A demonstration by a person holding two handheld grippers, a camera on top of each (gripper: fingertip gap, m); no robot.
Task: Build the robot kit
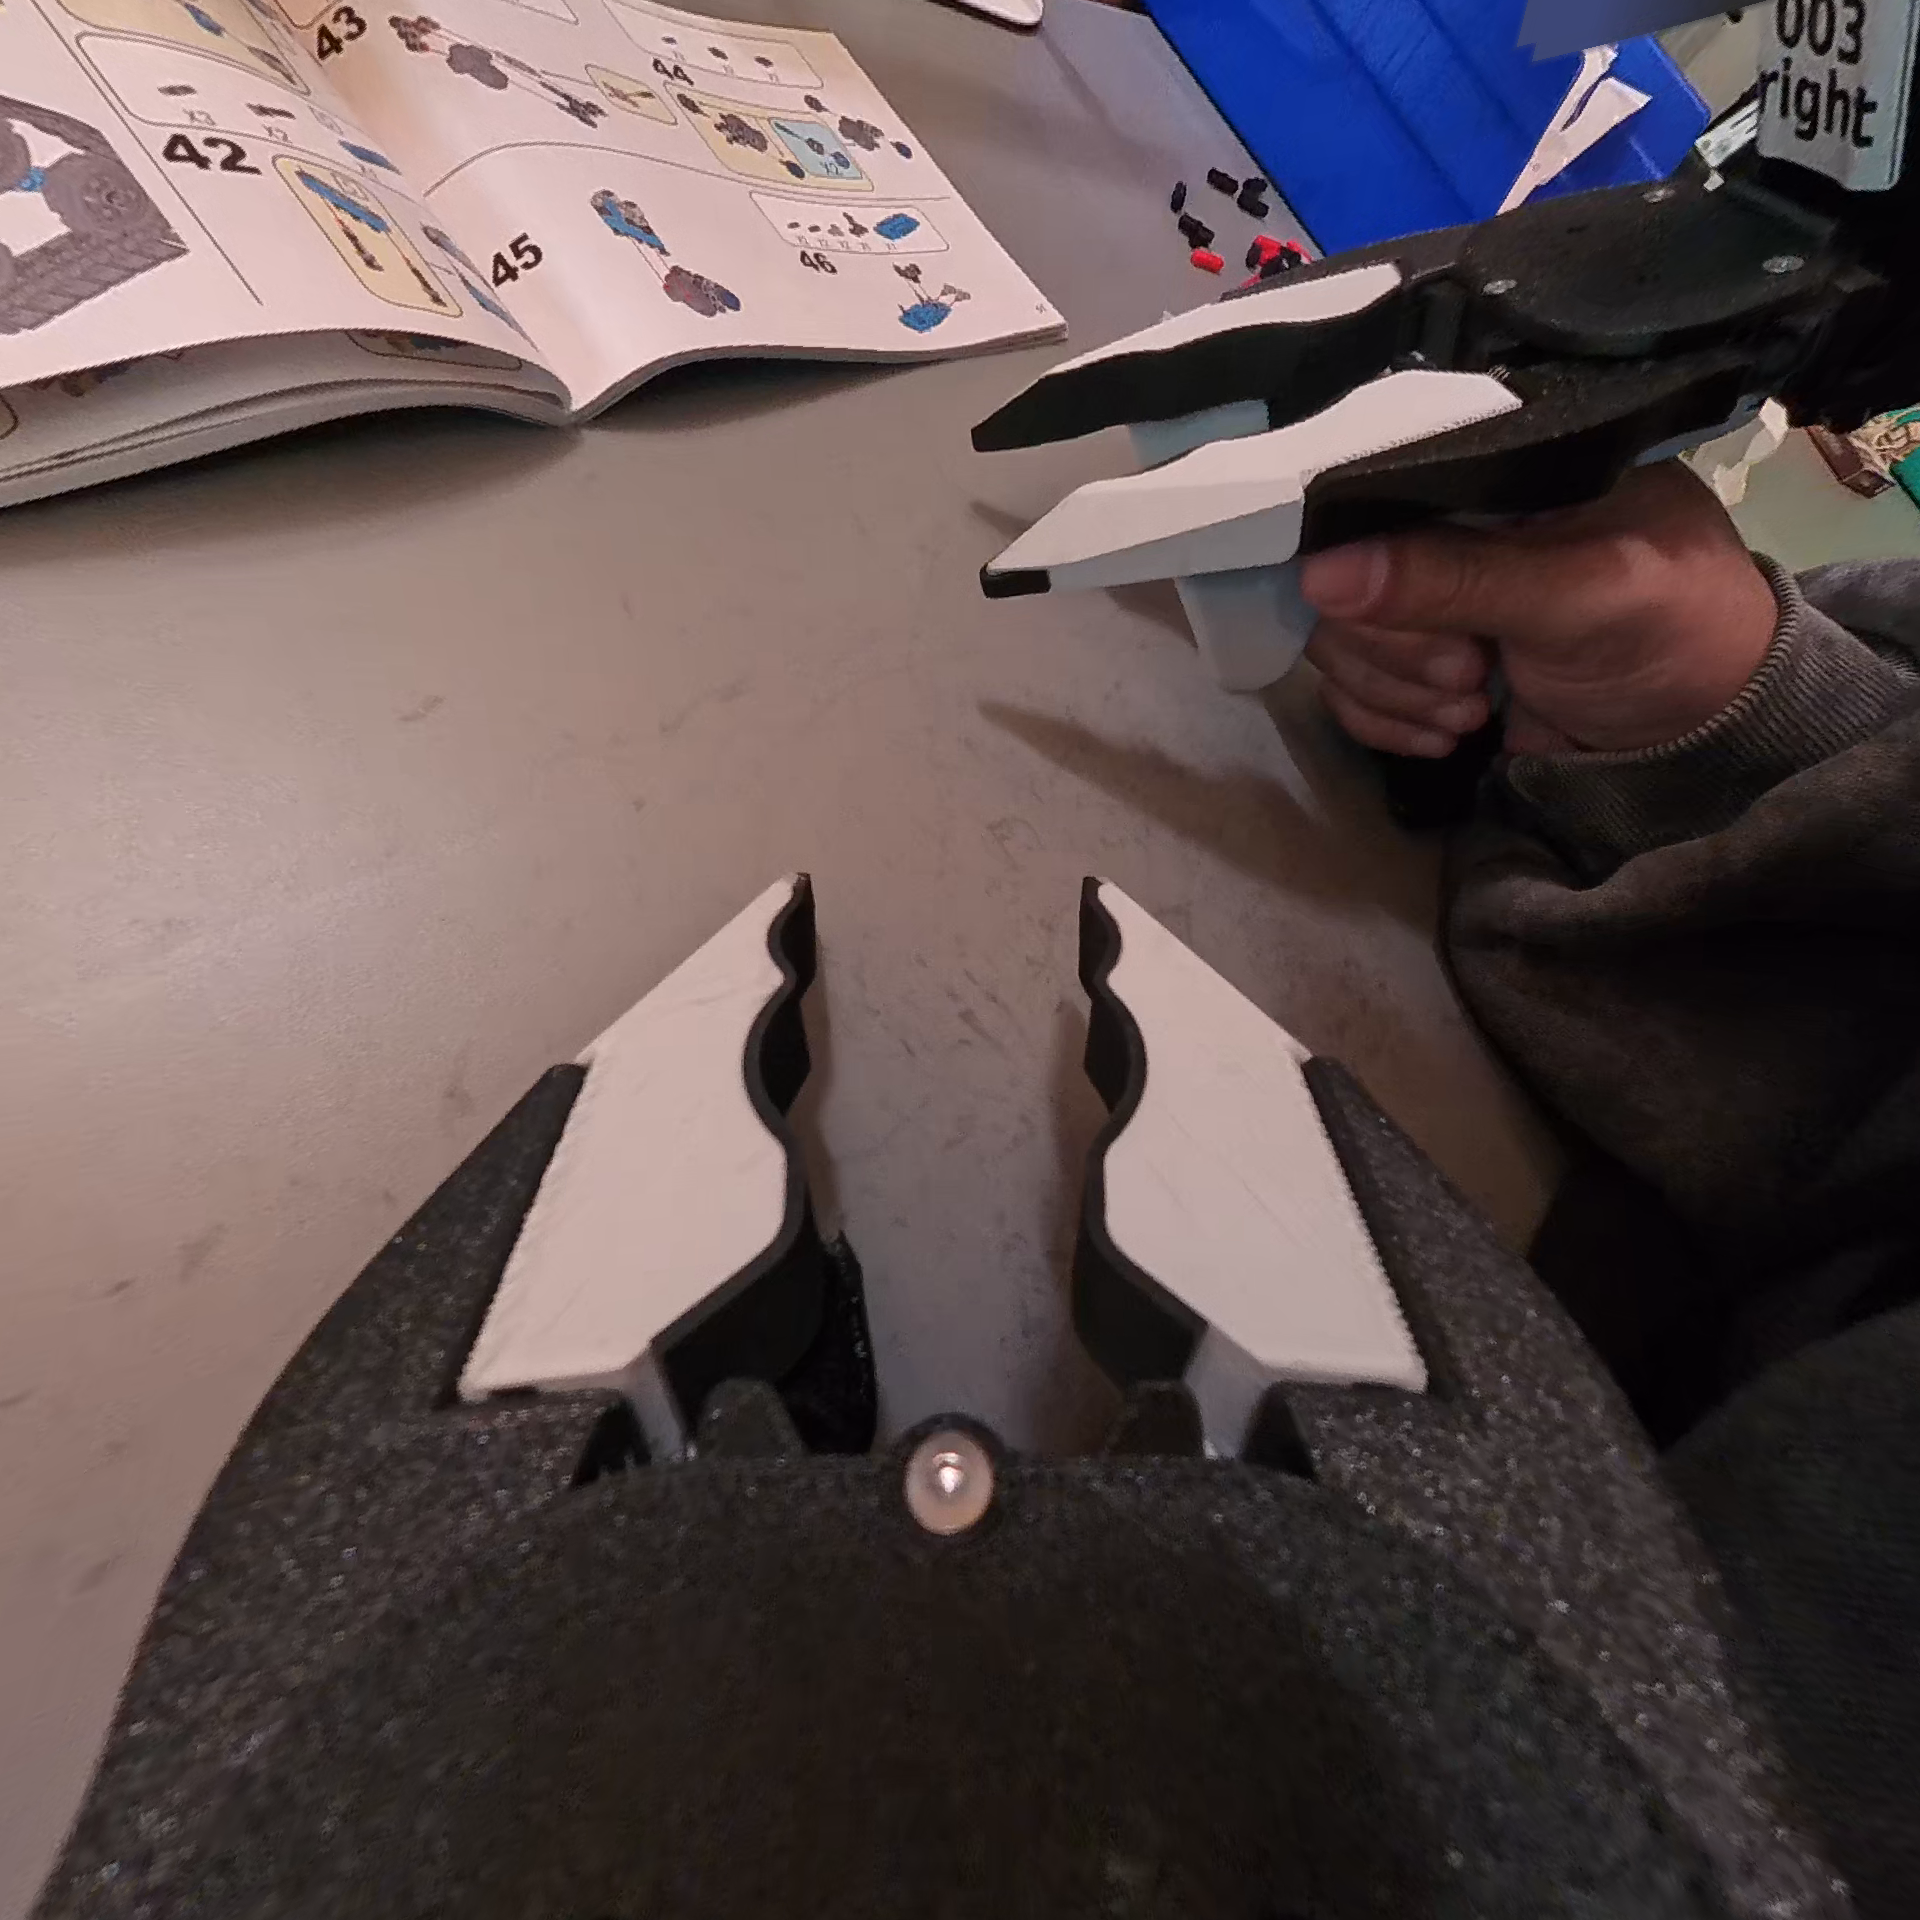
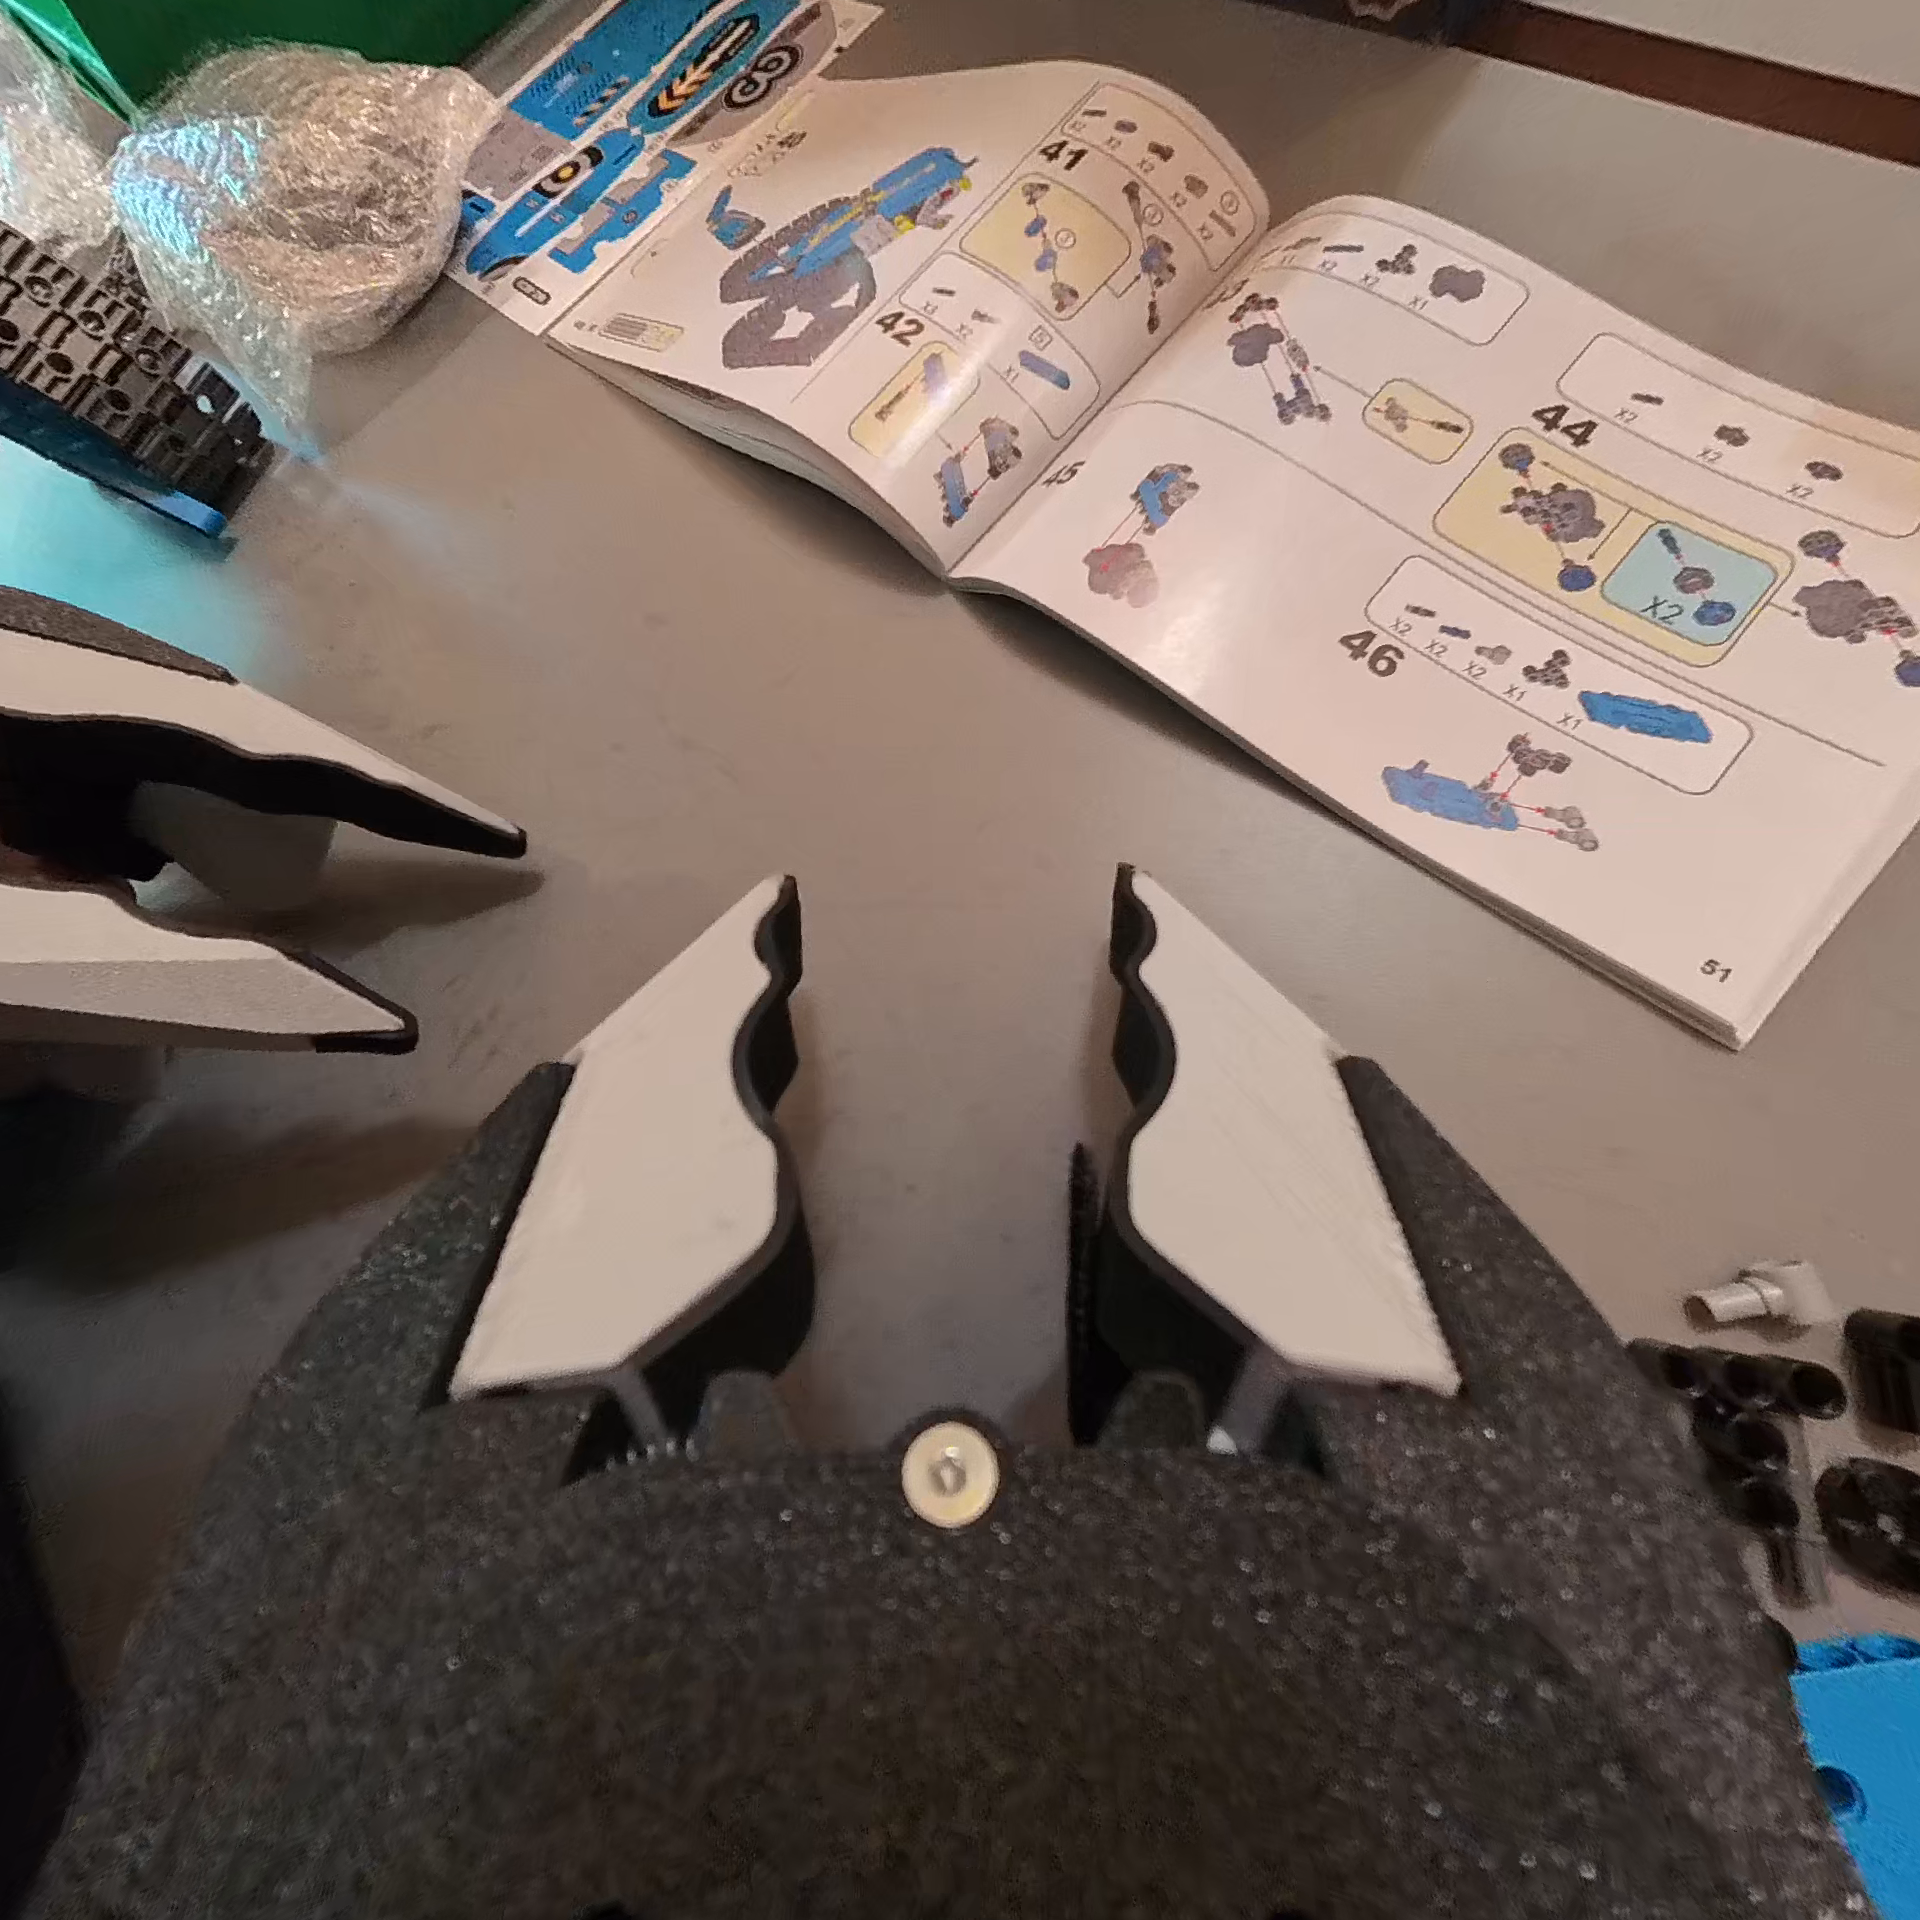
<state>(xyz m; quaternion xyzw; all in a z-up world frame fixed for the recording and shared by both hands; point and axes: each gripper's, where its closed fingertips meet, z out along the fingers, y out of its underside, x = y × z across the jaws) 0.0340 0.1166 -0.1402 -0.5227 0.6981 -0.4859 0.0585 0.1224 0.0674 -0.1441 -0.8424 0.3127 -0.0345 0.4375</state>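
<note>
My left gripper (image 1: 945, 894) is open and empty, hovering over the bare grey table (image 1: 416, 779). My right gripper (image 2: 956, 894) is also open and empty over the table (image 2: 675, 644). In the left wrist view the right gripper (image 1: 987, 509) shows at the upper right, held by a hand (image 1: 1538, 623), jaws apart. In the right wrist view the left gripper (image 2: 468, 935) enters from the left, jaws apart. An open instruction booklet (image 2: 1299, 499) lies ahead of the right gripper; it also shows in the left wrist view (image 1: 468, 208).
Small black and red parts (image 1: 1236, 229) lie by a blue bin (image 1: 1403, 104). Black and grey parts (image 2: 1787, 1423) and a blue piece (image 2: 1849, 1745) lie at my right. A bubble-wrap bundle (image 2: 291, 197), a sticker sheet (image 2: 623, 156) and a black-and-blue assembly (image 2: 114, 384) sit far left. To reach the black-and-blue assembly (image 2: 114, 384) in a straight line is about 20 cm for my left fingers, about 30 cm for my right.
</note>
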